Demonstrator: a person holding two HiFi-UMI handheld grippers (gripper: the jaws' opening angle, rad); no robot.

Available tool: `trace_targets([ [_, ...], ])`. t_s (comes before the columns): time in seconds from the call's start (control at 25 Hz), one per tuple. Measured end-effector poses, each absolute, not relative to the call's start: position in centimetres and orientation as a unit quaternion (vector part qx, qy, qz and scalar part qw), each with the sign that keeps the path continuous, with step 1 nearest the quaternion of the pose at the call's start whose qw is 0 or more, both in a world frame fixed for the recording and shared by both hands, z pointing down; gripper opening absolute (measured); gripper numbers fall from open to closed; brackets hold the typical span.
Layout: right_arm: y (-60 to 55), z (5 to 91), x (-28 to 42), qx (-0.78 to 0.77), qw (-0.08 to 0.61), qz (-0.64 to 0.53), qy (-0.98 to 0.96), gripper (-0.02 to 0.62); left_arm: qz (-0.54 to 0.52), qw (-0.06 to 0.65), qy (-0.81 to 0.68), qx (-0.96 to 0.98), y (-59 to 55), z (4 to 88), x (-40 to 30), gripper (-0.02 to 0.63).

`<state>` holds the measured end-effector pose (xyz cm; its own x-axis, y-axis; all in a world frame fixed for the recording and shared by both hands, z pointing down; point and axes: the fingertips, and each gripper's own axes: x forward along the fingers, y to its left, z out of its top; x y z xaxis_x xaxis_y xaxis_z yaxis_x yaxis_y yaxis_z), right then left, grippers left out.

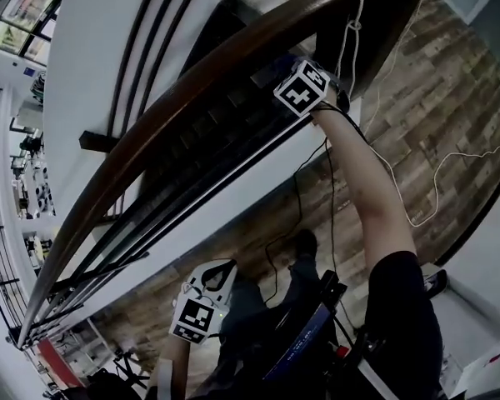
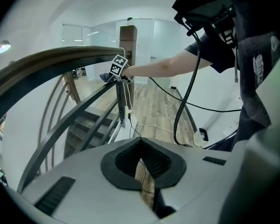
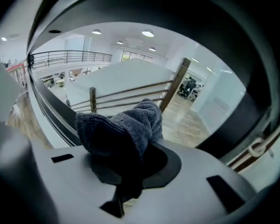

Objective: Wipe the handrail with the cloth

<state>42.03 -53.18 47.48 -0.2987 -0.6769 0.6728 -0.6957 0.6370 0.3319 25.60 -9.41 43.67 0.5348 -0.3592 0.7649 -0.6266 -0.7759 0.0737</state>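
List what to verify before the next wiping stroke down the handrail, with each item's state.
1. Cloth is clamped in the right hand-held gripper: ok, the jaws are shut on it and it bunches out in front.
2. Cloth is pressed against the handrail: cannot tell, the contact is hidden in the head view.
3. Left hand-held gripper is out of the way: ok, it is shut, empty, low and off the rail.
4. Rail below the right hand-held gripper is free: ok, nothing lies on it.
5. White cable is clear of the stroke: not ok, it drapes over the rail's upper end and might snag.
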Motion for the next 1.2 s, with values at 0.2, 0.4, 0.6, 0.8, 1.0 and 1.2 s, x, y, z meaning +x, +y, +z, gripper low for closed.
trace_targets([
  [0.2,-55.1,47.0,46.6,0.472,0.393,0.044,-0.788,0.040,0.401,0.161,-0.286,0.855,-10.1,42.7,26.6,0.008],
  [0.4,-54.5,47.3,47.3,0.478,0.398,0.043,-0.782,0.040,0.404,0.153,-0.301,0.850,-9.3,41.7,26.1,0.008],
  [0.6,-52.3,45.0,46.6,0.450,0.424,0.013,-0.786,0.040,0.375,0.140,-0.323,0.858,-10.8,39.4,25.7,0.008],
  [0.8,-44.9,39.6,35.8,0.344,0.330,0.033,-0.879,0.040,0.348,0.145,-0.375,0.847,-9.8,37.6,20.7,0.008],
  [1.0,-32.0,36.2,25.1,0.182,0.229,0.089,-0.952,0.040,0.305,0.131,-0.419,0.845,-9.6,35.2,17.9,0.008],
  [1.2,-21.9,32.4,18.2,0.067,0.140,0.161,-0.975,0.040,0.263,0.117,-0.469,0.835,-8.4,32.6,14.6,0.008],
])
